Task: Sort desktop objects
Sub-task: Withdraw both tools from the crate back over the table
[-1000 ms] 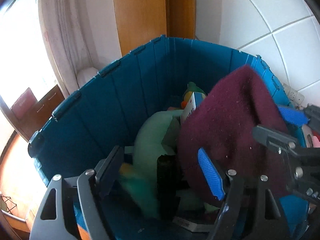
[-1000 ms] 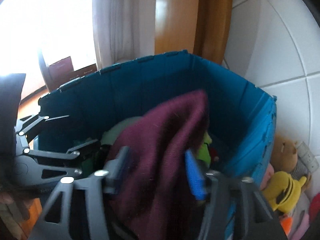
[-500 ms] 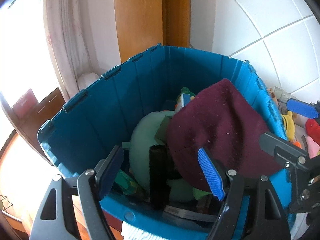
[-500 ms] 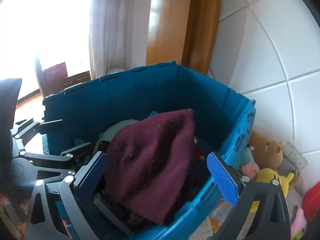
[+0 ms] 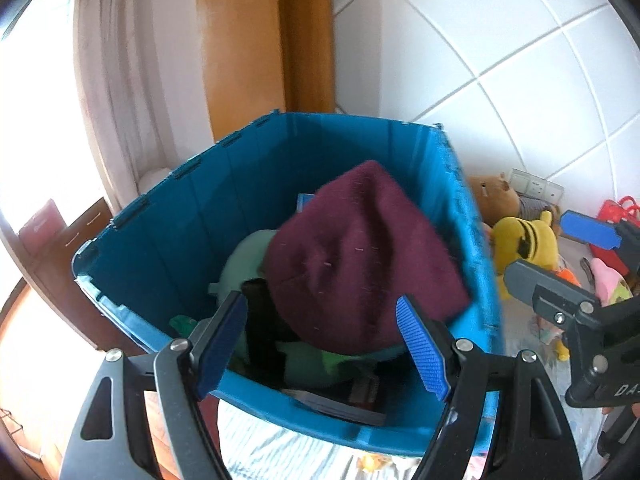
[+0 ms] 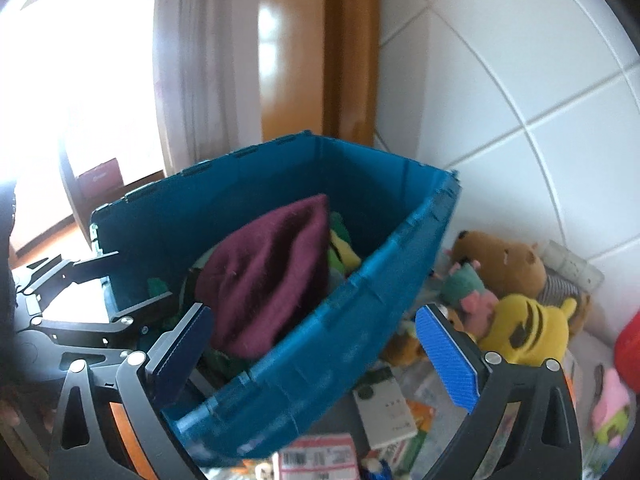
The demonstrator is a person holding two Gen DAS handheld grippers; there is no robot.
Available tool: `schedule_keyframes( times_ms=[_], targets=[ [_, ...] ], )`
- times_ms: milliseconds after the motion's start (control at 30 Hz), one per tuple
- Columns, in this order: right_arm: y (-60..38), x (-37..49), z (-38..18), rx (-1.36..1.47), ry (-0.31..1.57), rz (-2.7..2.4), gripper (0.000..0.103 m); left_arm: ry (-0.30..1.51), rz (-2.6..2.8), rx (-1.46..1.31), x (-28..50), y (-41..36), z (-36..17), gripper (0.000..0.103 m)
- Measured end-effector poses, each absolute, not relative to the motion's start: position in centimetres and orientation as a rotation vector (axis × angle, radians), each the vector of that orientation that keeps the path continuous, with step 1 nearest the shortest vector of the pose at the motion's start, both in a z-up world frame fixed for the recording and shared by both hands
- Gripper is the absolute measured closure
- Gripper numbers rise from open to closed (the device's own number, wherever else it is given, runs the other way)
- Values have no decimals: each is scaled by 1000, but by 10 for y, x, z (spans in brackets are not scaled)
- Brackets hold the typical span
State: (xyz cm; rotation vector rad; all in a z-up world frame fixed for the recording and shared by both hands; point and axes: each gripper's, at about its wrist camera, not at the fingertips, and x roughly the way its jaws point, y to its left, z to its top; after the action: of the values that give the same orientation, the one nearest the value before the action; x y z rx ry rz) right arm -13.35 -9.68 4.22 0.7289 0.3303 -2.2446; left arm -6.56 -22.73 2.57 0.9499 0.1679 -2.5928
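A maroon knit hat [image 5: 360,256] lies on top of the pile inside the blue plastic bin [image 5: 192,216], over green plush and dark items. It also shows in the right wrist view [image 6: 268,280], in the bin [image 6: 360,300]. My left gripper [image 5: 320,340] is open and empty, above the bin's near rim. My right gripper [image 6: 320,352] is open and empty, over the bin's right wall. The right gripper shows at the right edge of the left wrist view [image 5: 560,264].
Right of the bin lie a yellow striped plush [image 6: 524,328], a brown bear plush [image 6: 500,260], a pink toy [image 6: 612,400] and small boxes [image 6: 384,408]. A tiled wall [image 6: 520,80] stands behind, with a curtain [image 5: 120,80] and wooden frame [image 5: 248,40] to the left.
The right gripper has let go of the maroon hat, which now lies in the bin. Both grippers have pulled back and up from the bin; the right one moved right.
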Motion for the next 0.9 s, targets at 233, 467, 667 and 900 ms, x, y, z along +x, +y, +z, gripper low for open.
schedule_keyframes(
  times_ms=[233,467,667,900],
  targets=[
    [-39,-128,32,785,283,-2313,1,118,-2671,967,-68,-174,26,26],
    [20,-120,28,829,246,-2383,1,75,-2752,997,-68,-123,25,26],
    [61,-116,23,868,241,-2431,1,53,-2799,1038,-70,-88,19,26],
    [108,-118,-4,979,213,-2474,1,53,-2795,1145,-72,-61,-7,26]
  ],
)
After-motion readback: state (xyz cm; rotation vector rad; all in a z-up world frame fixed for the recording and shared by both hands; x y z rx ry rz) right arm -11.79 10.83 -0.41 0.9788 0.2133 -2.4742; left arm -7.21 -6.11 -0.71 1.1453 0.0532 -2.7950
